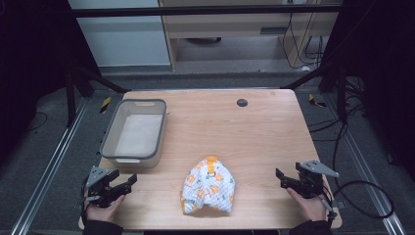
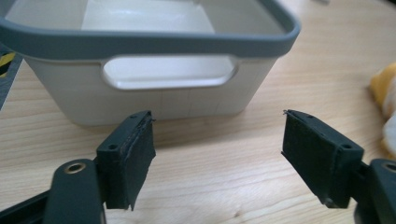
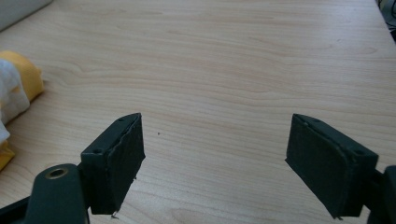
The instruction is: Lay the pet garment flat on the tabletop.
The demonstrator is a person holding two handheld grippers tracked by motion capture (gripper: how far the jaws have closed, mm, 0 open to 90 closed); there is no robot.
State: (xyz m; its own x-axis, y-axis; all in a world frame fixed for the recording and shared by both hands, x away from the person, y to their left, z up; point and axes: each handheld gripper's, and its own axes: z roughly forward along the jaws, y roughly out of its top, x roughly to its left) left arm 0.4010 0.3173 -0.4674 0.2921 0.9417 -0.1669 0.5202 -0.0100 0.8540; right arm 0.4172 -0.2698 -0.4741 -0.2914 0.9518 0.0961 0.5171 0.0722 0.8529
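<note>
A crumpled white cloth with orange print point(image 1: 209, 188) lies near the front edge of the wooden table point(image 1: 254, 132), between the two grippers and touched by neither. The left gripper point(image 1: 128, 180) rests at the front left corner, jaws wide apart and empty, facing the grey-rimmed bin point(image 1: 134, 132) just ahead. The right gripper point(image 1: 280, 177) sits at the front right, jaws likewise apart over bare wood. A small dark disc, perhaps a cable port point(image 1: 242, 103), marks the far side
</note>
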